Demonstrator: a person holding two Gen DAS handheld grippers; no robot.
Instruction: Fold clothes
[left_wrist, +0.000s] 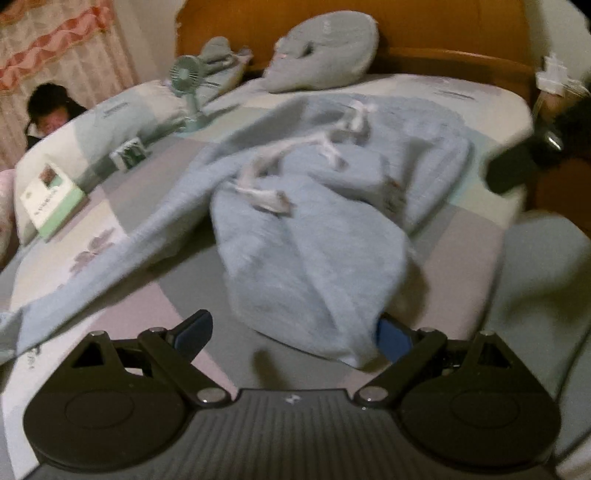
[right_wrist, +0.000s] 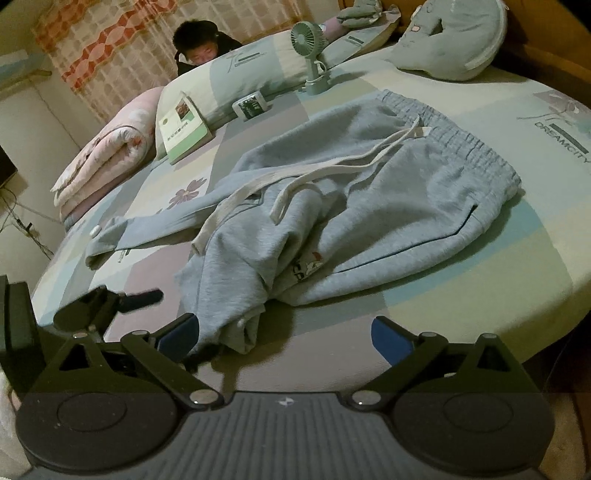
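Light grey-blue sweatpants (left_wrist: 317, 236) (right_wrist: 369, 206) lie crumpled on the bed, with a white drawstring (right_wrist: 332, 166) trailing across them. My left gripper (left_wrist: 293, 336) is open and low over the sheet. The end of a pant leg lies between its fingers, against the right blue pad (left_wrist: 395, 339). My right gripper (right_wrist: 286, 338) is open too, and the bunched leg end sits just inside its left pad (right_wrist: 181, 334). A dark shape at the left of the right wrist view looks like the left gripper (right_wrist: 122, 301). The left wrist view is blurred.
On the patterned bed sheet (right_wrist: 461, 306) stand a small green fan (right_wrist: 314, 48), a grey pillow (right_wrist: 447, 40), a green-edged book (right_wrist: 184, 129) and a small box (right_wrist: 253, 105). A folded pink quilt (right_wrist: 107, 155) lies at the left edge. A person (right_wrist: 201, 44) is behind the bed.
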